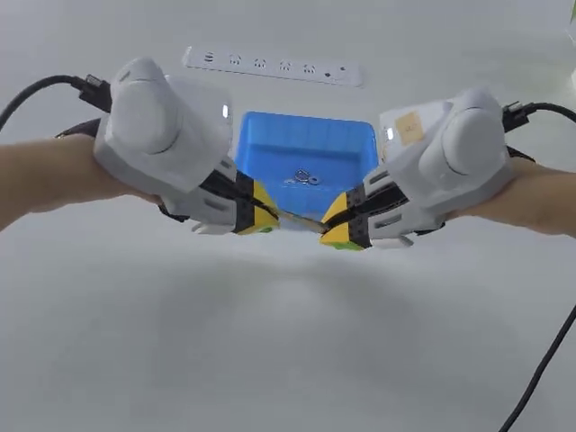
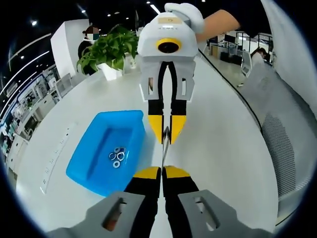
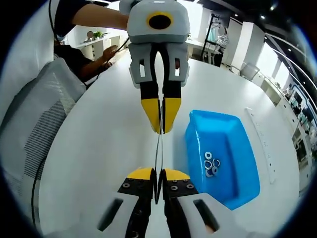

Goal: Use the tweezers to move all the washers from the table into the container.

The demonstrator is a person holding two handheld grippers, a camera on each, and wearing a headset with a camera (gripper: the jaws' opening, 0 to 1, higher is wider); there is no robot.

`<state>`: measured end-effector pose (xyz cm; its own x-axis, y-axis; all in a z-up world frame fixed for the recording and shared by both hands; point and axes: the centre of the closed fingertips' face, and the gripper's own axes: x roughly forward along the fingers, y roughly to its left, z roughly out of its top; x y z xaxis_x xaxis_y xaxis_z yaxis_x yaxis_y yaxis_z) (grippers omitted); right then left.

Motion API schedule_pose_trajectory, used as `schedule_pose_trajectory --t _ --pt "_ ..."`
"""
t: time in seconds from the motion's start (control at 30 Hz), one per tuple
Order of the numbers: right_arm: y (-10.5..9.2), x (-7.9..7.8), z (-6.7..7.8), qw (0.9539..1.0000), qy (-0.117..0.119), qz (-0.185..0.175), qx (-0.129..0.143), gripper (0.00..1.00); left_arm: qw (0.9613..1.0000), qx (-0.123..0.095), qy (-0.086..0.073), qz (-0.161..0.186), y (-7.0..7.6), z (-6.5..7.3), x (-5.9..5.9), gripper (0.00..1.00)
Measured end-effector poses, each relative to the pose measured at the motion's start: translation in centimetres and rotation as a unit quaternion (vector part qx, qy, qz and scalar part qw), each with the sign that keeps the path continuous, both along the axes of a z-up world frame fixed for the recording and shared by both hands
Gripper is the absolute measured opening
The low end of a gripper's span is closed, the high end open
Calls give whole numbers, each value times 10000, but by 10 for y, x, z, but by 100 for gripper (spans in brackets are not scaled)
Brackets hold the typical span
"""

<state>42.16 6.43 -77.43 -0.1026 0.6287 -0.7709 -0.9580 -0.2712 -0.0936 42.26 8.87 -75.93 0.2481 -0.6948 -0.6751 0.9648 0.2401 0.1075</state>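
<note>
A wide white table carries a power strip at its far edge. Beyond stand a potted plant, a grey mesh chair (just beside the table) and spot lights on a dark ceiling.

Open-plan office: mesh chair, potted plant, long table.

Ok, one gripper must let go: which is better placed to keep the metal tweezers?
Right, probably: left gripper and right gripper both clamp the thin metal tweezers, which seem seated deeper in the right.
</note>
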Motion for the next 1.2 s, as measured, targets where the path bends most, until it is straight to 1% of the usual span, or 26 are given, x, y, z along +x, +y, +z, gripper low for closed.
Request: schedule_pose_trajectory --t 0.03,0.07,0.1,0.13,0.2,0.27,0.33,0.37,0.4,0.43,0.47,0.5,0.53,0.67,0.77,0.83,0.9,0.97,1.0,1.03,1.1,1.13,1.17,1.2 --pt "-1 1 -3 9999 -59 35 -73 7 10000 27 17 6 -1 -4 0 5" --pt "-2 -1 -7 9998 -38 49 -171 7 10000 74 52 -3 -1 -10 -1 5" --pt "-3 -2 -10 9996 -24 75 -257 7 9999 94 52 -4 -1 -13 -1 5" --pt "-3 -1 -13 9995 -86 85 -306 7 9999 137 70 53 0 -19 0 6" --pt "-5 -1 -19 9990 -53 106 -441 8 9996 247 129 58 1 -29 -2 7" --pt "-6 -1 -23 9985 -100 143 -527 8 9994 312 117 121 2 -32 0 9" --pt "-6 -2 -26 9977 -136 194 -634 8 9991 316 273 91 1 -35 -4 9" --pt "-7 -4 -29 9971 -132 225 -721 8 9991 328 256 89 0 -36 -4 10" --pt "-8 -4 -31 9965 -167 226 -784 8 9989 364 273 94 0 -38 -3 12" --pt "-7 -4 -33 9961 -204 229 -824 8 9987 422 293 66 1 -40 -4 12" --pt "-7 -4 -34 9959 -197 204 -858 8 9986 440 277 42 0 -41 -4 12" --pt "-5 -4 -34 9961 -191 173 -838 8 9984 481 283 61 1 -44 -3 12" --pt "-4 -2 -36 9961 -190 110 -850 9 9987 401 311 109 0 -42 -2 12" --pt "-3 -1 -35 9954 -231 78 -928 10 9984 423 349 130 2 -42 0 12" --pt "-4 0 -35 9954 -239 17 -928 11 9984 437 335 160 1 -42 0 12" --pt "-5 0 -35 9957 -161 -124 -906 11 9981 457 373 180 1 -42 -2 12" --pt "-5 1 -36 9951 23 -389 -905 11 9979 423 456 178 -2 -42 -6 13" --pt "-5 2 -35 9949 61 -410 -921 12 9974 380 554 278 -2 -42 -9 16" --pt "-5 1 -35 9946 116 -451 -930 13 9973 379 556 277 -2 -41 -9 17" --pt "-5 0 -35 9944 149 -480 -927 13 9972 416 520 328 0 -41 -8 18" --pt "-6 0 -35 9944 190 -533 -889 14 9974 419 462 371 3 -37 -8 18" --pt "-6 -1 -35 9942 249 -591 -862 15 9974 390 456 410 4 -34 -7 18" --pt "-6 -3 -34 9934 356 -730 -814 18 9973 331 423 504 6 -30 -5 18" --pt "-6 -2 -34 9930 340 -793 -804 21 9971 285 405 582 7 -27 -4 18"
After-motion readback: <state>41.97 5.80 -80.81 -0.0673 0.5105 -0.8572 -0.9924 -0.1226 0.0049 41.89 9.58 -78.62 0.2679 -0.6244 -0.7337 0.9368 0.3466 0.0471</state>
